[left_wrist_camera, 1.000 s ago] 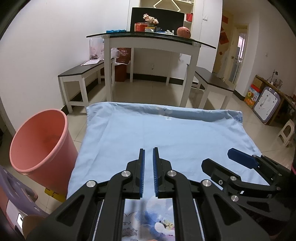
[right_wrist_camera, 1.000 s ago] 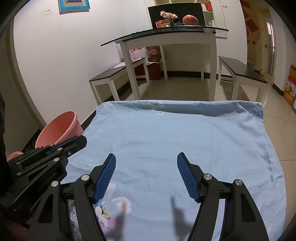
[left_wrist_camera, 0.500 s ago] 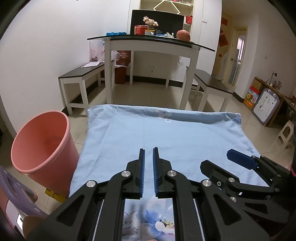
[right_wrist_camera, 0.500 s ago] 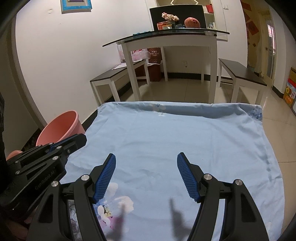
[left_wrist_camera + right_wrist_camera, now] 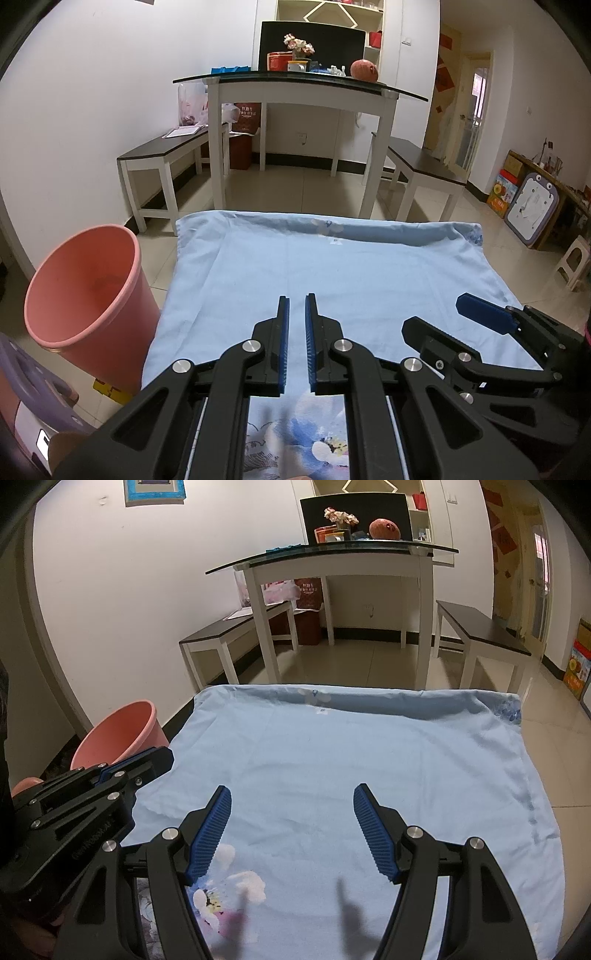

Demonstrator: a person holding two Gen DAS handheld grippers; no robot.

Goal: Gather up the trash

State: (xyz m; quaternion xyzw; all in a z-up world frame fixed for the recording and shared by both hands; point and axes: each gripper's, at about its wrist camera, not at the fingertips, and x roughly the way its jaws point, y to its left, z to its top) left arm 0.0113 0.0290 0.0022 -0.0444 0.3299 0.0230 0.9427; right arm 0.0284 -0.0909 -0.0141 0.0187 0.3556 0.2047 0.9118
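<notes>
Nothing has really changed over the last second: both grippers hang at the same place above the cloth, and their jaws stand as they stood before. For the task this means a pause and no step in progress. No trash is visible on the cloth or between the jaws, so I judge that the collecting is either finished or not yet begun; the pictures alone cannot decide which.

At the far left stands the bin [image 5: 85, 288], on the floor, just beside the left edge of the cloth. It is a round bucket of smooth pink plastic with a rolled rim, wider at the top. A darker patch shows at its bottom, but whether this is trash I cannot tell.

Next comes the left gripper [image 5: 296, 299]. Its jaws are almost closed, with only a narrow slit between the blue ribbed pads, and they hold nothing.

Under both tools lies the cloth [image 5: 369, 266], a pale blue sheet, soft and matte, with small wrinkles and a flower print [image 5: 317, 443] at the near edge. It covers a flat surface and is bare of objects.

To the right is the right gripper [image 5: 291, 794]. Its jaws are wide apart and empty; the pads are the same blue ribbed rubber on black, hard-looking arms with metal rivets.

Around the cloth the floor [image 5: 295, 192] is of glossy pale tiles.
</notes>
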